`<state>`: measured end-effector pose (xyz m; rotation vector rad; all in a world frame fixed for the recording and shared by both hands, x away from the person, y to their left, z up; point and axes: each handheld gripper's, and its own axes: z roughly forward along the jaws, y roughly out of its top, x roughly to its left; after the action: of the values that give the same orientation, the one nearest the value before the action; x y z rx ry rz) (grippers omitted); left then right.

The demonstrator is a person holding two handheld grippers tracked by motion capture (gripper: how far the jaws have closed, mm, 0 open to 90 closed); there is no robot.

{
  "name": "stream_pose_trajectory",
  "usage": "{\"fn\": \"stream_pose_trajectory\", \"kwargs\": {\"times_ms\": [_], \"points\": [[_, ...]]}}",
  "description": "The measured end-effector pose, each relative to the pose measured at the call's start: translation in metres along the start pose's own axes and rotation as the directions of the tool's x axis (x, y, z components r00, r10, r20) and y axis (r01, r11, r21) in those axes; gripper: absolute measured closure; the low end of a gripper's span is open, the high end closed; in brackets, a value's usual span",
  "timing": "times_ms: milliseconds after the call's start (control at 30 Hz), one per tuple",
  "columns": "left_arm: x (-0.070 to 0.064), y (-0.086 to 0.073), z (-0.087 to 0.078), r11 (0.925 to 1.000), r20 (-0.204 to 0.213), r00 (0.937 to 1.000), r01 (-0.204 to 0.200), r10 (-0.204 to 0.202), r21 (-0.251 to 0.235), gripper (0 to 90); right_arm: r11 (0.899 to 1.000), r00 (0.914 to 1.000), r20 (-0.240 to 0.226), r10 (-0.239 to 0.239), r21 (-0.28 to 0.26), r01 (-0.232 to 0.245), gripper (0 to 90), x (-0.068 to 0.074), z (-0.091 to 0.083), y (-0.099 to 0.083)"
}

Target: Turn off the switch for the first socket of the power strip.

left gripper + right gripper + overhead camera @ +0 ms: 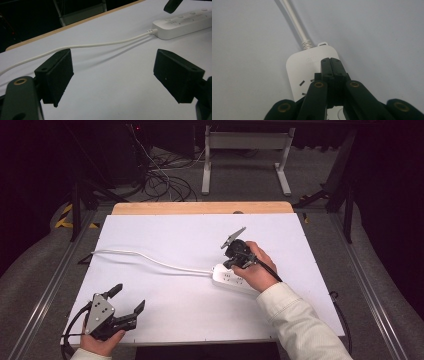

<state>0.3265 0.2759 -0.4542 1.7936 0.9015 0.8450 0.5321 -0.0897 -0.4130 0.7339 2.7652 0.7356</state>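
A white power strip (pixel 226 279) (pixel 182 23) (pixel 309 67) lies flat on the white table top (pixel 190 235), right of centre. Its white cable (pixel 150 258) (pixel 87 45) (pixel 294 22) trails off to the left. My right gripper (pixel 233 265) (pixel 330 60) is shut, jaws pressed together with nothing between them. It points down at the cable end of the strip, just above its socket face; whether it touches the strip I cannot tell. My left gripper (pixel 128 298) (pixel 112 67) is open and holds nothing, near the front left corner, well short of the cable.
A wooden strip (pixel 200 208) runs along the table's far edge. Beyond it on the floor stand a white metal frame (pixel 245 142) and a tangle of cables (pixel 160 180). Metal rails (pixel 50 285) run along both sides of the table.
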Motion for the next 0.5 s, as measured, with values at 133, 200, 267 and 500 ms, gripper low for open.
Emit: {"fn": "stream_pose_trajectory", "kwargs": {"times_ms": [133, 200, 267, 500], "points": [[-0.001, 0.000, 0.000, 1.0000, -0.001, 1.0000, 0.002, -0.002, -0.001, 16.4, 1.000, 1.0000, 0.005, -0.008, -0.018, 0.008, 90.0, 0.001, -0.010, 0.001], [-0.001, 0.000, 0.000, 1.0000, -0.002, 1.0000, -0.001, 0.001, -0.001, 16.4, 0.999, 1.0000, 0.004, -0.005, -0.033, 0.006, 90.0, 0.002, -0.015, 0.002], [-0.001, 0.000, 0.000, 1.0000, -0.001, 1.0000, 0.002, -0.002, -0.001, 16.4, 0.999, 0.9999, 0.006, -0.011, -0.044, 0.012, 90.0, 0.004, -0.019, 0.002], [-0.001, 0.000, 0.000, 1.0000, -0.001, 1.0000, 0.002, -0.002, -0.002, 16.4, 0.996, 0.9997, 0.010, -0.021, -0.084, 0.021, 90.0, 0.006, -0.032, 0.007]]}}
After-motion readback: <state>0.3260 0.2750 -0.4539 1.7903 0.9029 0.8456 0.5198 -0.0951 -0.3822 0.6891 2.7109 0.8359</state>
